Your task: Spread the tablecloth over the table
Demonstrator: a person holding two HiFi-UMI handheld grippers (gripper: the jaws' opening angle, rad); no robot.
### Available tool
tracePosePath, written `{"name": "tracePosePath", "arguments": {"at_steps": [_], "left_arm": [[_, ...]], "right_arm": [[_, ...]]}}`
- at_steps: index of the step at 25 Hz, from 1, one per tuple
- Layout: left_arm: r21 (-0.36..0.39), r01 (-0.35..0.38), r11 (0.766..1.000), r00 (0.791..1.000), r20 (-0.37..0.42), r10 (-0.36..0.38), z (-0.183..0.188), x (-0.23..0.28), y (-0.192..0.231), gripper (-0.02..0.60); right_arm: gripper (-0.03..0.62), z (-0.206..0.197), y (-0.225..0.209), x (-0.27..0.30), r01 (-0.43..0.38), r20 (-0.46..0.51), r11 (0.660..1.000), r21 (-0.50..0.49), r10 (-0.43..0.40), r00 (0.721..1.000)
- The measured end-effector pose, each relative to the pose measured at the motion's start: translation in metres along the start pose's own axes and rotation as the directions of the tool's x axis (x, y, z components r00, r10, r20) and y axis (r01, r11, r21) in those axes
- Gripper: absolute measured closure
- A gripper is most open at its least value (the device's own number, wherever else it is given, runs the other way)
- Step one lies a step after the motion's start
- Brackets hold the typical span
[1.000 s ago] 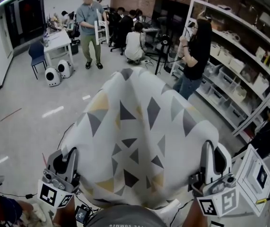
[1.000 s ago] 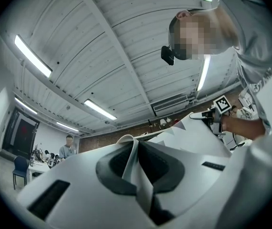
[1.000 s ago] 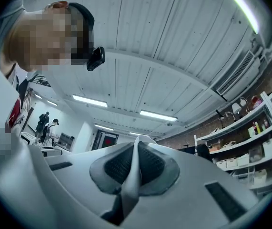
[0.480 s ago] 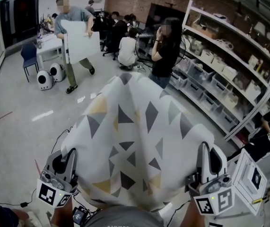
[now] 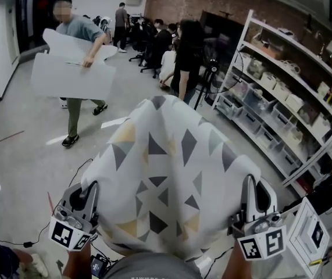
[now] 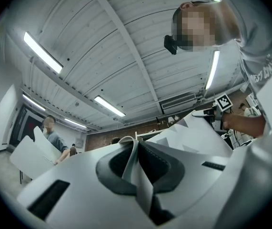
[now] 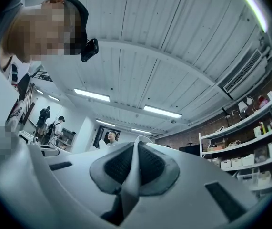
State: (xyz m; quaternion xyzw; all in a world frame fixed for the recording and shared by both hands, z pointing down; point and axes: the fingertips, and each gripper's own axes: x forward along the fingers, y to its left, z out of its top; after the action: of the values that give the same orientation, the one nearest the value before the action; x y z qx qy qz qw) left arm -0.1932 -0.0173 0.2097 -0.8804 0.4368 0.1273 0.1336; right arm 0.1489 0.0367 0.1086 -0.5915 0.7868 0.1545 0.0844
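Gripped the tablecloth (image 5: 166,173) by its near edge with left tool (image 5: 89,190) and right tool (image 5: 250,185), both clenched on fabric; held it crosswise between them, billowing forward above the floor (image 5: 26,161), equally near each.

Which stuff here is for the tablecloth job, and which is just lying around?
For the job: tablecloth; left gripper and right gripper, each shut on it.
Just around: shelving rack, storage bins, white boards a person carries.

Bright, even light from ceiling strip lights (image 6: 109,106); strong fisheye bending, dark corners, soft blur towards the edges.
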Motion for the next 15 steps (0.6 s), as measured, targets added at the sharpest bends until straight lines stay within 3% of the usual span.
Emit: {"name": "tracePosePath", "arguments": {"at_steps": [11,15], "left_arm": [[-0.003,-0.086,0.996,0.993,-0.079,0.086,-0.035,0.019,0.005,0.574],[-0.025,-0.111,0.994,0.987,-0.121,0.107,-0.077,0.033,0.021,0.572]], "right_arm": [[0.569,-0.044,-0.038,0.032,-0.052,-0.026,0.997,0.058,0.053,0.998],[0.568,-0.083,-0.049,0.055,-0.054,-0.061,0.996,0.075,0.058,0.996]]}}
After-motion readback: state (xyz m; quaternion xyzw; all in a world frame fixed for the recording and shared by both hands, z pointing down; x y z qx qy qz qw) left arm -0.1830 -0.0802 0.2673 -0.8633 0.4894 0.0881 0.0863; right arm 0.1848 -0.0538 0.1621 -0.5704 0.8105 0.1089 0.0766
